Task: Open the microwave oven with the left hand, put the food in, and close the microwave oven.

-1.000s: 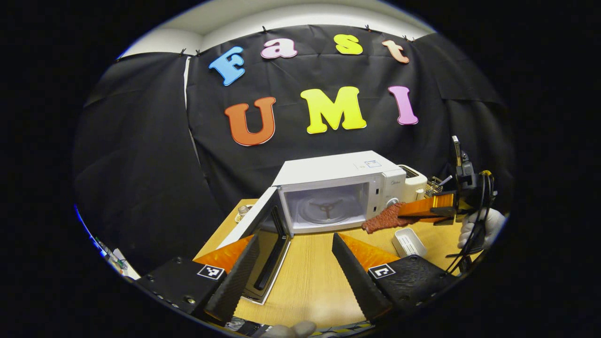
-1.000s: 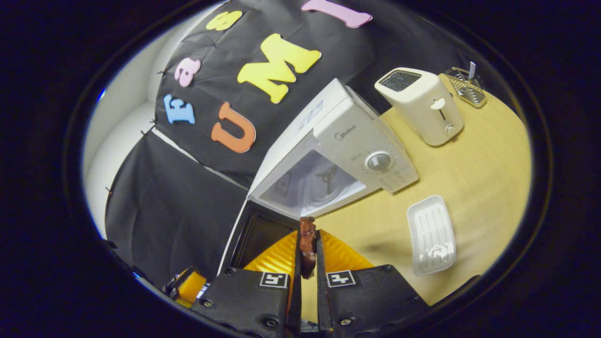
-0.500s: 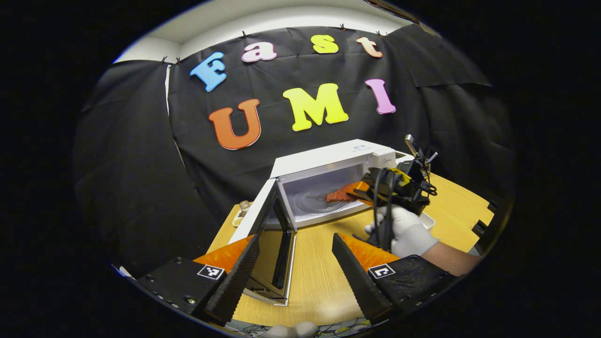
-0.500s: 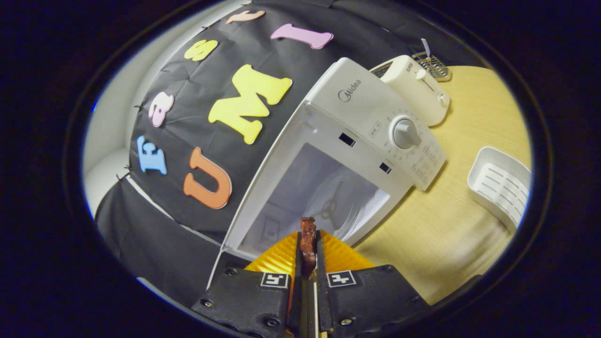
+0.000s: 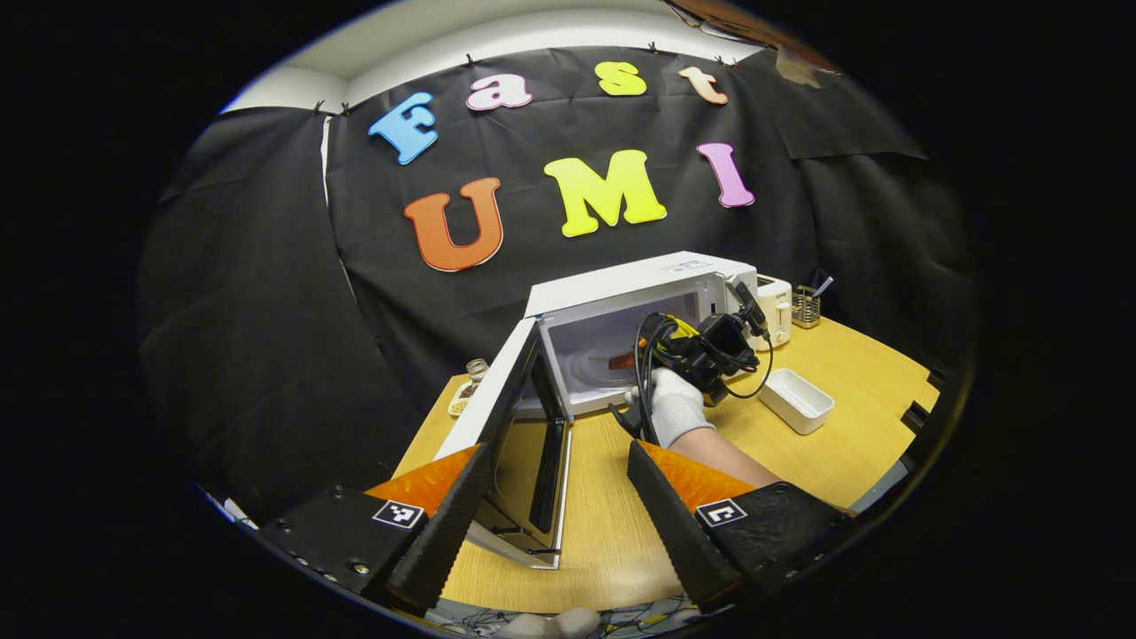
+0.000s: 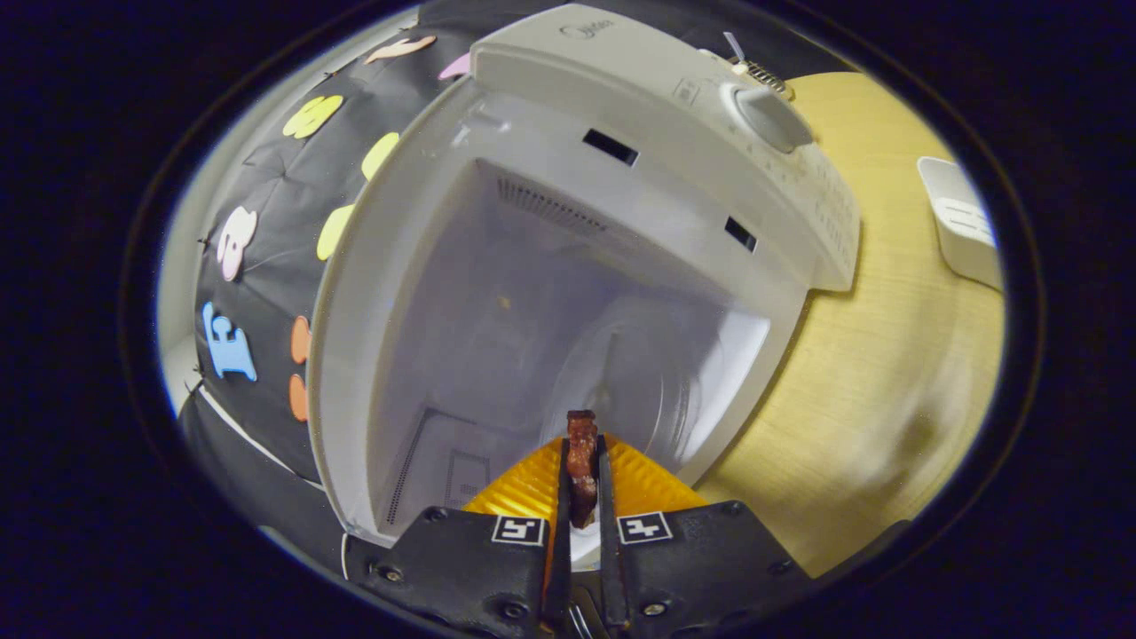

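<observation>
Now the right gripper [image 6: 581, 479], pinching the food [image 6: 582, 453], reaches into the microwave [image 6: 621, 115].
Thin, light, likely soft: hold edge-on; turntable at one o'clock; left gripper [image 5: 555, 497] wide open, empty.

Microwave [image 6: 621, 98]: smooth white casing, plastic-looking, slightly glossy; cavity walls smooth and matt. Table [image 5: 852, 417]: pale wood grain, matt. Food [image 6: 582, 461]: rough, dark reddish, crusted surface. Tray [image 5: 799, 400]: smooth white plastic. Glove [image 5: 676, 414]: white knit cloth.

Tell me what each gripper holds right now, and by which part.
Right gripper is shut on the food, a thin reddish-brown piece clamped edge-on by its near end, far end jutting toward the microwave cavity. Left gripper is open, holding nothing.
</observation>
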### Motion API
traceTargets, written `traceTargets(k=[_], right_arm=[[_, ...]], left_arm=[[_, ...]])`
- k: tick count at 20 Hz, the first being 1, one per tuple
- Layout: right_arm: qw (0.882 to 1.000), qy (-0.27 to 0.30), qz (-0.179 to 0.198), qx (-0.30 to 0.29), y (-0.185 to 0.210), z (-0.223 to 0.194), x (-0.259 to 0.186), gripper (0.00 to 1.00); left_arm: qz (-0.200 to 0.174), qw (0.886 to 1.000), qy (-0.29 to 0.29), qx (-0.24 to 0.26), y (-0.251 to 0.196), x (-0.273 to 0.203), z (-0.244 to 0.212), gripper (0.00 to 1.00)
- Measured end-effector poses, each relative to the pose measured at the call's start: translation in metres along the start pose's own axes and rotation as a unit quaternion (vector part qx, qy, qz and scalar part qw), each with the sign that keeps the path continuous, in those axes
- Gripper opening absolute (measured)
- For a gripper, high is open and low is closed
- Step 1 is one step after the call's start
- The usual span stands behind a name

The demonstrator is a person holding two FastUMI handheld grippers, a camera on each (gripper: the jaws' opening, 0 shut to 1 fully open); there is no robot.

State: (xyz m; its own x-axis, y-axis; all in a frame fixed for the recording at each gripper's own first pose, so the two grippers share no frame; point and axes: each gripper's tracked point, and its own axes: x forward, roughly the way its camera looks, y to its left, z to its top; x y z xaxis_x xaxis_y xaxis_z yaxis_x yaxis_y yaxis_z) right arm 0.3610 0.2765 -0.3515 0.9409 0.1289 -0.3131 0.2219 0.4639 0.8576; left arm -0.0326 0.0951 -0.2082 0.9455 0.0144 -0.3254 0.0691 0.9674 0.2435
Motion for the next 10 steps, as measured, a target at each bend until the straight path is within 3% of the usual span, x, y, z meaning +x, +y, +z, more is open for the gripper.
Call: traceTargets(k=[6,7,8,10], right_arm=[[0.996,-0.018,-0.010,-0.082,-0.014,-0.001,0.023,0.22],[0.994,-0.023,-0.015,-0.103,-0.018,0.000,0.023,0.25],[0.992,-0.030,-0.020,-0.123,-0.018,0.004,0.022,0.19],[0.980,-0.041,-0.045,-0.188,-0.022,0.009,0.021,0.24]], left_arm=[[-0.005,1.000,0.008,-0.010,-0.001,0.006,-0.003,0.95],[-0.007,1.000,0.012,-0.014,-0.001,0.009,-0.006,0.95],[-0.004,1.000,0.015,-0.018,0.001,0.010,-0.006,0.96],[-0.005,1.000,0.017,-0.022,0.000,0.013,-0.005,0.95]])
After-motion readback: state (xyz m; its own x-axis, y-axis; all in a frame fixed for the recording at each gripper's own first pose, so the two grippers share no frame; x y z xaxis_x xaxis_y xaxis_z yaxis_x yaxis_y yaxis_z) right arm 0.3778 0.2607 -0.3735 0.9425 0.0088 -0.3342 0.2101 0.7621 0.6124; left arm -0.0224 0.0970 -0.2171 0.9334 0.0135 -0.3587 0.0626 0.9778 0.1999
